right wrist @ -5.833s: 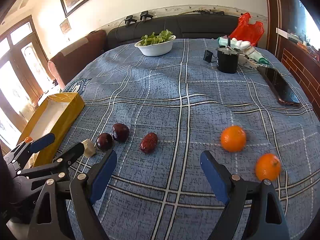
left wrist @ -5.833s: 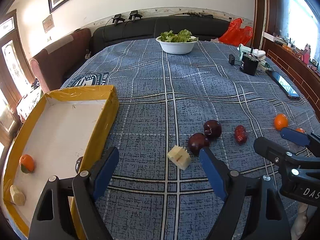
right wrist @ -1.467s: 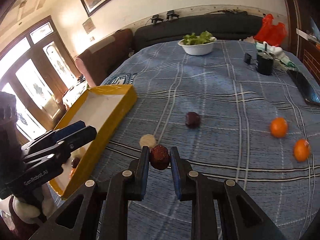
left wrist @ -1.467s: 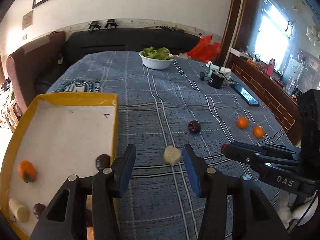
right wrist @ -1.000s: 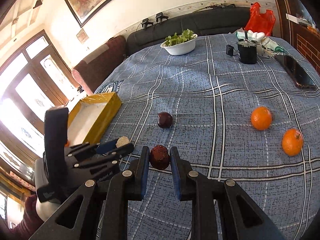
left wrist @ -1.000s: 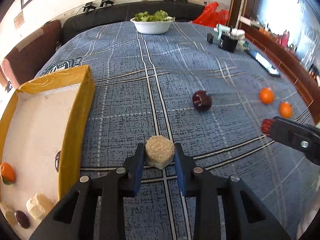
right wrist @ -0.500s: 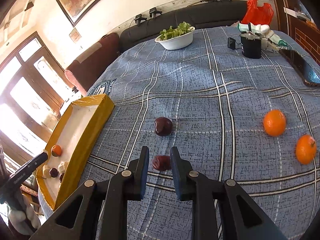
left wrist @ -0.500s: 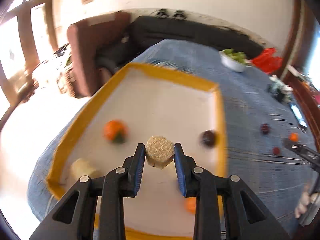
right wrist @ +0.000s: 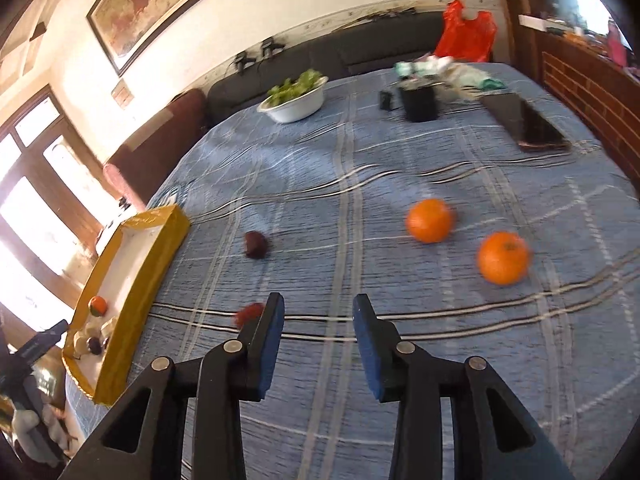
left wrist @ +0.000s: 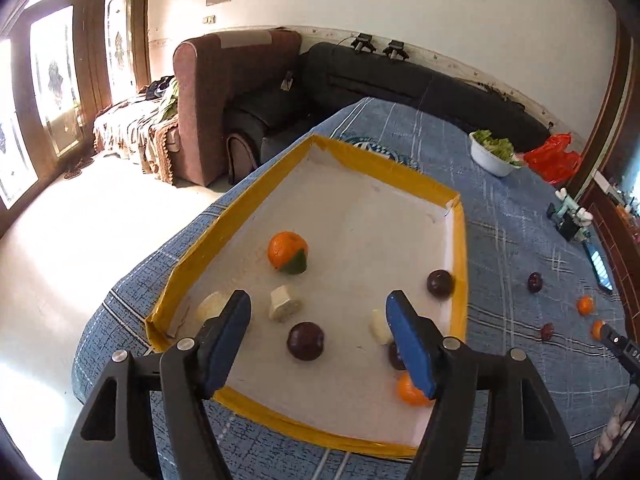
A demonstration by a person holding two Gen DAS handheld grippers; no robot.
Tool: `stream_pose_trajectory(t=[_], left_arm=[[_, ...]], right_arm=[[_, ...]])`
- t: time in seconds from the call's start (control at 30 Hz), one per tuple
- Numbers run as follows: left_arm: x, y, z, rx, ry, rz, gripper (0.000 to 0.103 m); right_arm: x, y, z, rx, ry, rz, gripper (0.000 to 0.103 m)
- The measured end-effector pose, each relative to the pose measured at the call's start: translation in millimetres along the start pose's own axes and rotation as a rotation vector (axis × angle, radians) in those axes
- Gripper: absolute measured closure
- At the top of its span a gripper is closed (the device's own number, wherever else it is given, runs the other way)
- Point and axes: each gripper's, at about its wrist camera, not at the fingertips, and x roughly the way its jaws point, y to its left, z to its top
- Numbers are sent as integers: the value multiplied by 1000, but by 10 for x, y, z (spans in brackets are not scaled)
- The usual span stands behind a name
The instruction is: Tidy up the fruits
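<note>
Four fruits lie loose on the table (right wrist: 400, 360): two oranges, a dark plum and a small red date. Your right gripper (right wrist: 318, 320) is about half open and holds nothing; your left gripper (left wrist: 318, 320) is spread wide and empty, poised over the tray's near edge.

Both oranges sit toward the table's right side, one (right wrist: 429, 220) just beyond the other (right wrist: 503, 257), close but apart. They look firm, round and light, with a dimpled skin that should give fair grip; take each across its widest middle, since a round fruit will likely roll off if you pinch it high or off-centre. You will need to open wider than now to span one.

Nearer the tray, the plum (right wrist: 256, 244) looks glossy and smooth, so probably slippery and easy to bruise; close on it gently at its middle.

Beside your right gripper's left finger lies the date (right wrist: 249, 312), blurred, small, wrinkled and red. It should be very light and slightly soft; grip it across its short width.

Along the table's left edge stands the tray (left wrist: 461, 264), yellow-rimmed and white inside. It already holds an orange with a green patch (left wrist: 287, 252), dark plums, pale chunks and another orange behind your left finger.
</note>
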Motion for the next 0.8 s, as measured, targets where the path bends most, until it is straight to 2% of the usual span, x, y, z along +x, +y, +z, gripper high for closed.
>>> stream_pose_trajectory(t=[0.13,0.27,0.4,0.57,0.8], left_arm=[[-155,-398,3,49,-21,-136,29],[-25,-967,-93,142,47,-265,29],[200,-1518,-271,207,127,-373,29],[480,-2075,-455,333,161,-418,29],[889,-2635,-589,465,190,-404,32]], right_arm=[[-188,-387,11,54,-34,-60,57],[-260,-753,81,120,-45,-98,57],[-193,-944,200,136,-48,-129,53],[22,-982,314,119,-34,-147,50],[249,-900,360,57,-16,-169,46]])
